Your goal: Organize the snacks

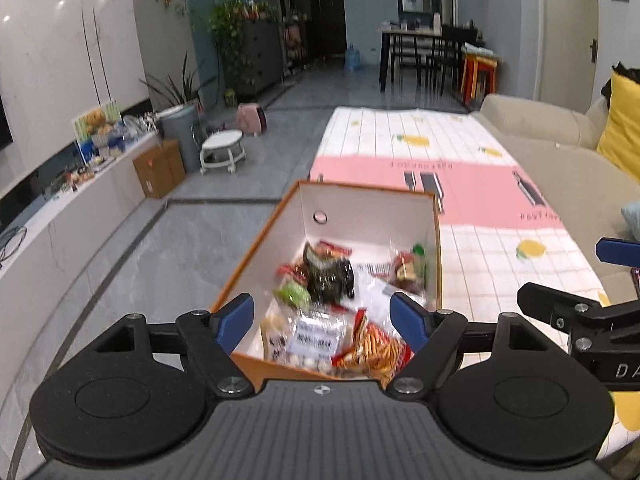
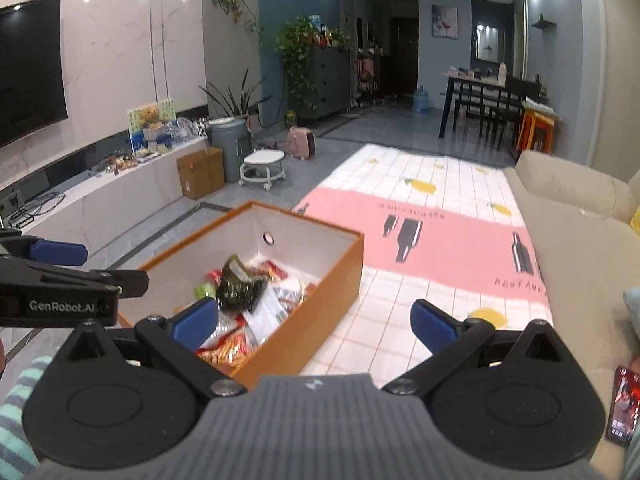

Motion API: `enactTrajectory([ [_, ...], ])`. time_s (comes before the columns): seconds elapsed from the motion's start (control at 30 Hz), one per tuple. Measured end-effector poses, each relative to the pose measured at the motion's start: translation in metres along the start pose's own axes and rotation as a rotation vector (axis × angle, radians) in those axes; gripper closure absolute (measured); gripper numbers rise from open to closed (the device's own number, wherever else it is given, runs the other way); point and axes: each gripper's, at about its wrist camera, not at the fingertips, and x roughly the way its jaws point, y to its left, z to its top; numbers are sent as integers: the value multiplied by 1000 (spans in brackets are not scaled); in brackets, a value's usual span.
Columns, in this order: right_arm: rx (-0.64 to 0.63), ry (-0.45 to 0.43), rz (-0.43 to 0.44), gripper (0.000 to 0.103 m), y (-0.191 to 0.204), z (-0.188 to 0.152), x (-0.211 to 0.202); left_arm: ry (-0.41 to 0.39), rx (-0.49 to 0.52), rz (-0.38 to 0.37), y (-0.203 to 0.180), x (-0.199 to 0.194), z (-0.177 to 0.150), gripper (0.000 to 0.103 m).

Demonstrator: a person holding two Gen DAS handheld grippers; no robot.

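Both grippers, left (image 1: 322, 322) and right (image 2: 314, 320), gape empty over a snack-filled box (image 1: 438, 248) on the tiled mat (image 1: 500, 248)

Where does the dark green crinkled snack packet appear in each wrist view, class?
Left wrist: dark green crinkled snack packet, centre, on the snack pile.
Right wrist: same packet, left of centre.
Shared landmark: orange cardboard box with a round hole in its far wall.
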Motion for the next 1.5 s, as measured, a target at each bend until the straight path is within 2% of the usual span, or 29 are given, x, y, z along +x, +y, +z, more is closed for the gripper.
enactTrajectory([
  [0.33, 7, 84, -10, 4, -6, -20, 26, 91, 6, 8, -11, 20, -20, 12],
  [0.63, 18, 138, -5, 4, -13, -25, 39, 125, 0, 10, -12, 25, -20, 12],
  [1.5, 1, 124, 3, 4, -8, -22, 33, 133, -10, 12, -9, 22, -18, 12],
])
